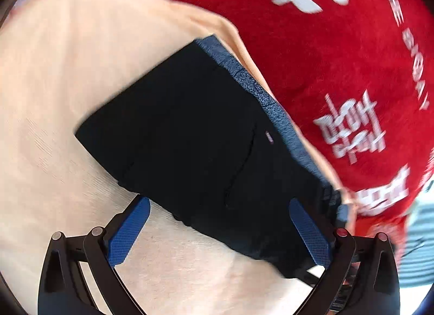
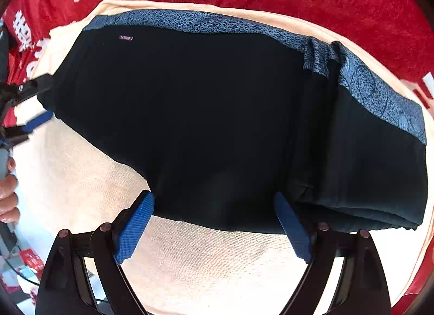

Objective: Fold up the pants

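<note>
Two grippers hang over one folded pair of black pants (image 2: 206,114), which lies flat on a peach cloth (image 2: 206,266) spread over a red towel (image 2: 366,3) with white lettering. The right gripper (image 2: 214,222) points down at the near long edge of the pants, its blue pads spread wide; the hem sits between the fingertips, but the pads do not press it. The left gripper (image 1: 219,231) is also spread wide over one end of the bundle, one blue pad lying over the black fabric, the other over bare peach cloth, nothing pinched. In the right wrist view that gripper shows at the far left, beside the pants' left end.

The bundle's long axis runs left to right in the right wrist view, a speckled blue band (image 2: 217,23) along the far edge and thicker folded layers at the right end. Bare peach cloth lies open on the near side; the far edge sits close to the cloth's border and the towel.
</note>
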The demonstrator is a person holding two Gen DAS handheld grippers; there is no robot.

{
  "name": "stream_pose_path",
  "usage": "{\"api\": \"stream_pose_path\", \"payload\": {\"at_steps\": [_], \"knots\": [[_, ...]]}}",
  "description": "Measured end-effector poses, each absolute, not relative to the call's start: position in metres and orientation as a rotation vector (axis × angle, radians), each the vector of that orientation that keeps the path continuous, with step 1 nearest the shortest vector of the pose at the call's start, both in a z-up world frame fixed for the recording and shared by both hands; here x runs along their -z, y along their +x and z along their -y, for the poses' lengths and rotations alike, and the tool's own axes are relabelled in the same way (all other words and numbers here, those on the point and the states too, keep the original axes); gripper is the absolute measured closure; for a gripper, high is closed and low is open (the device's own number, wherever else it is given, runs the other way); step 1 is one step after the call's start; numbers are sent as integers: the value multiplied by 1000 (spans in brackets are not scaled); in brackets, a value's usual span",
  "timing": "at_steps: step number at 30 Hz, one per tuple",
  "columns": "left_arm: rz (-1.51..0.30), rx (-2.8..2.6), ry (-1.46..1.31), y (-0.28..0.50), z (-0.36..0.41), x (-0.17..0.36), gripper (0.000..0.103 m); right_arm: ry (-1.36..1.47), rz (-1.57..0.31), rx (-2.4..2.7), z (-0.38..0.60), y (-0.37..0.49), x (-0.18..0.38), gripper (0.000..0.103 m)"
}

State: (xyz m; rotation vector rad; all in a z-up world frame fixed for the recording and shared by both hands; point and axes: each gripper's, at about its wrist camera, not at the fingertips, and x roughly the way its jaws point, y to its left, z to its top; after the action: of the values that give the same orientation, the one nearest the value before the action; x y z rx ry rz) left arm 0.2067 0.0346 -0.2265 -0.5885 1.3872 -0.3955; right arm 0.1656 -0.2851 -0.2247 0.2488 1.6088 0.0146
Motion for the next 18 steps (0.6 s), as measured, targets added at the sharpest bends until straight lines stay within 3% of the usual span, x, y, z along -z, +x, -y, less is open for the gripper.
{"api": "stream_pose_path", "payload": {"at_steps": [12,18], "knots": [[-1312,411,-826,223,-42,230,0,245,-1599,-32,282,160,226,11],[-1319,356,-651,238,-14,236,0,263,-1600,-39,286,160,225,11]]}}
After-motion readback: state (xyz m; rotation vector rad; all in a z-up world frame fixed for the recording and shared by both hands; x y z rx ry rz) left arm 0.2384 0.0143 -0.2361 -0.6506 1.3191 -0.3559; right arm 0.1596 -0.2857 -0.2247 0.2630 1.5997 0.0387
